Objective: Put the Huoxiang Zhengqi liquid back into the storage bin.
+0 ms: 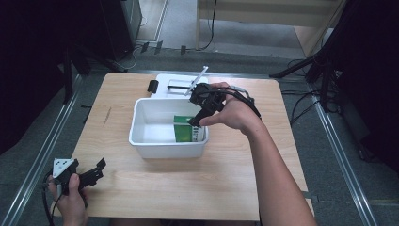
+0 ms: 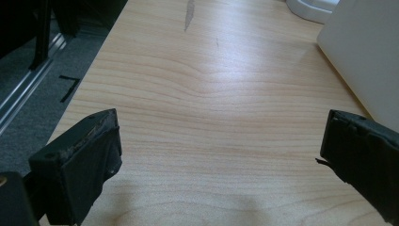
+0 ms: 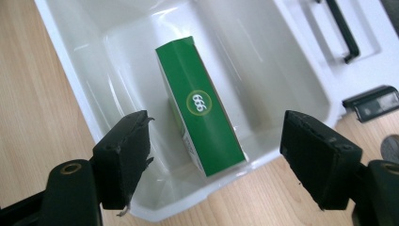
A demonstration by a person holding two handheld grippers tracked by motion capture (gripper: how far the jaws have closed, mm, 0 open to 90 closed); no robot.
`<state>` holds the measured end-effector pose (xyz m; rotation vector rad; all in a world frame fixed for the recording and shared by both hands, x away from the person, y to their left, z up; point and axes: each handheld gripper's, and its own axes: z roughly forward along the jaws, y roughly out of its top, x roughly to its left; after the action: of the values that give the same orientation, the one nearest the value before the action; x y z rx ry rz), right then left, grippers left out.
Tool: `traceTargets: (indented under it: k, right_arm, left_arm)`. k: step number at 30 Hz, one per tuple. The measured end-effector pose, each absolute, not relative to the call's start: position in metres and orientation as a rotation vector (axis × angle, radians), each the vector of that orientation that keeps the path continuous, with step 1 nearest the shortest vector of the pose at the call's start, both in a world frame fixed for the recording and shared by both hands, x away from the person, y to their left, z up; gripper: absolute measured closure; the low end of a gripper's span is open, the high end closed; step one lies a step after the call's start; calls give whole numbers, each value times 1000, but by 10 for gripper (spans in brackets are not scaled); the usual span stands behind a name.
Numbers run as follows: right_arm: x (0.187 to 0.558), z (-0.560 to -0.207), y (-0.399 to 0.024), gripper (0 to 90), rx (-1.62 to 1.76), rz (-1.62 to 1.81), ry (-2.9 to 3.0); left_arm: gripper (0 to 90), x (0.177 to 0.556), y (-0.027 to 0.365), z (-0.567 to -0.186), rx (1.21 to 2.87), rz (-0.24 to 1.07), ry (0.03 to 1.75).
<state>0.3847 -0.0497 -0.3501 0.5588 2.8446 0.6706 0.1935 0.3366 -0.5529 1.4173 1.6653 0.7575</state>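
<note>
Pale wood table (image 1: 188,188) carries a white tub (image 1: 141,136) at its middle. Inside the tub, against its right wall, stands a green box (image 3: 202,122). Just above that box hovers the right hand-held gripper (image 1: 200,113), jaws wide and empty. Near the table's front-left corner, well apart from the tub, rests the left hand-held gripper (image 1: 96,172), likewise wide and empty.

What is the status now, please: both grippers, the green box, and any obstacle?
Right gripper open above the white bin, holding nothing. Green box leans inside the bin, between the jaws' line. Left gripper open, idle over bare table. Nothing in the way.
</note>
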Motion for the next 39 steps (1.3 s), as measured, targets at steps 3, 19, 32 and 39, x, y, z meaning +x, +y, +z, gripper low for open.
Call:
traceTargets:
  k: [3, 19, 32, 39]
  right_arm:
    - [383, -348, -61, 257, 629, 718, 2813]
    - [365, -360, -147, 230, 1027, 940, 2518]
    - [338, -392, -195, 0, 1188, 990, 2286]
    - [320, -414, -219, 0, 1217, 1019, 2191]
  left_arm:
    - [0, 193, 336, -553, 1419, 759, 1665]
    - [0, 194, 336, -553, 1422, 766, 1663]
    - [0, 193, 335, -553, 1425, 766, 1663]
    - [0, 193, 335, -553, 1424, 766, 1663]
